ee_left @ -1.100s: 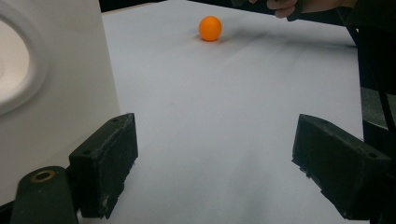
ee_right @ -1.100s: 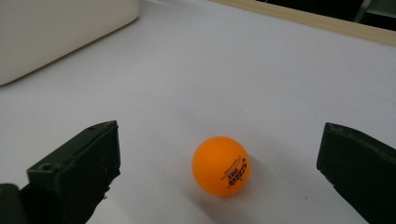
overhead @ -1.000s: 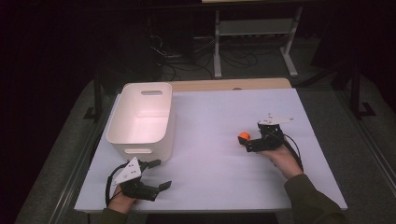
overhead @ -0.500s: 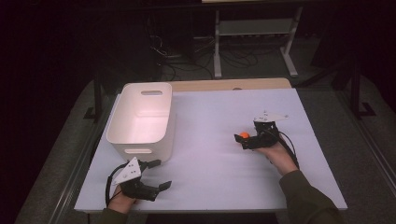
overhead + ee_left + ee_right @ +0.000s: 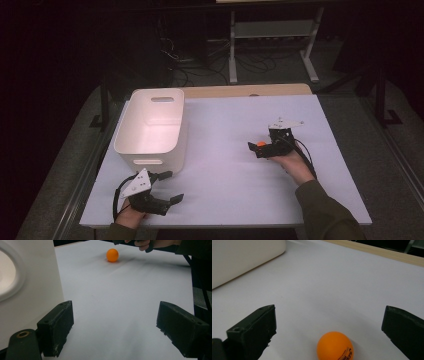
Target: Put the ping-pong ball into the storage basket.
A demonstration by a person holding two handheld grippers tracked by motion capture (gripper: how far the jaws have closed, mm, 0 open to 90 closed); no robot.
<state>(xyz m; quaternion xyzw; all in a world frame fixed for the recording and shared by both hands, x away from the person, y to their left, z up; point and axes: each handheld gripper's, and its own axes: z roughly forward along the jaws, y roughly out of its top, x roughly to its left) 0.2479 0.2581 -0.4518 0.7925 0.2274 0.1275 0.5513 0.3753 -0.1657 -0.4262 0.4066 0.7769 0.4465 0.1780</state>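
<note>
- The orange ping-pong ball lies on the white table, right of centre; we see it between the 2 spread jaws of the right gripper, touching neither of them, with small dark print low on its side.
- At the far left of the high view, we find the white plastic bin with a cut-out handle slot in its end wall, standing upright on the table's left half.
- Just in front of the bin, near the table's front edge, our left gripper rests released, its 2 black jaws wide apart with bare table between them.
- In the left gripper view, the bin's wall stands just beside the left-hand jaw, and the ball sits well away across the table, close under the other hand.
- Farther right, the right hand holds the right gripper low over the table, jaws parted on either side of the ball.
- In the right gripper view, the bin shows at the upper left, well apart from the ball.
</note>
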